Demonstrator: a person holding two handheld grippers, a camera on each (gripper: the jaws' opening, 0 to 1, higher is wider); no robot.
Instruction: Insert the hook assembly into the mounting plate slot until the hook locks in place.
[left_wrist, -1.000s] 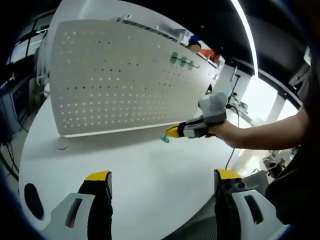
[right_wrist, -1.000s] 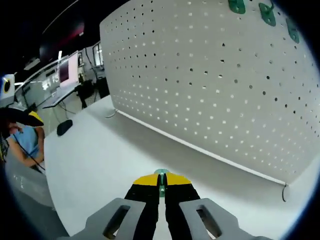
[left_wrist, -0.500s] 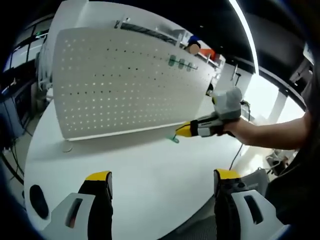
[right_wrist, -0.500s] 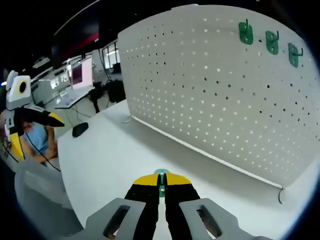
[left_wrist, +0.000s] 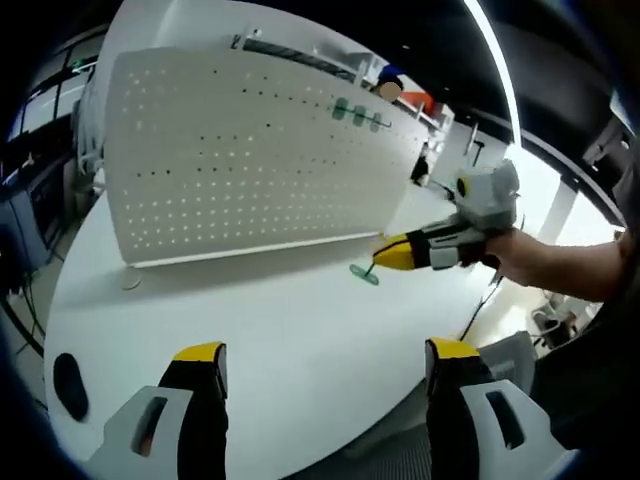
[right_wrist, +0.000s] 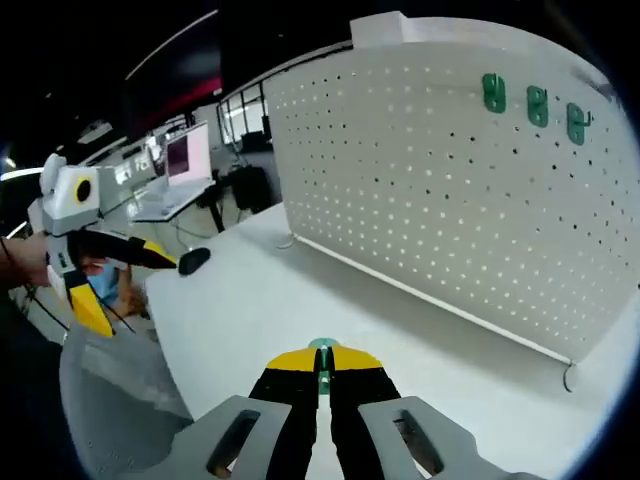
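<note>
A white perforated mounting plate (left_wrist: 240, 160) (right_wrist: 450, 200) stands upright on the white table (left_wrist: 280, 330). Three green hooks (left_wrist: 357, 115) (right_wrist: 534, 103) hang in a row near its upper edge. My right gripper (right_wrist: 322, 352) is shut on a green hook (right_wrist: 322, 345), of which just the tip shows between the yellow fingertips. In the left gripper view the right gripper (left_wrist: 385, 255) comes in from the right, held above the table in front of the plate, with the green hook (left_wrist: 364, 272) hanging from its tip. My left gripper (left_wrist: 318, 352) is open over the table with nothing between its jaws.
A dark mouse (left_wrist: 66, 378) (right_wrist: 193, 260) lies on the table near its edge. Desks with monitors (right_wrist: 180, 165) stand in the room behind. The left gripper (right_wrist: 95, 265) appears at the left of the right gripper view. A person's hand (left_wrist: 545, 262) holds the right gripper.
The right gripper with the green hook has drawn back from the plate, rising and moving right in the left gripper view. The plate looks farther away in the right gripper view.
</note>
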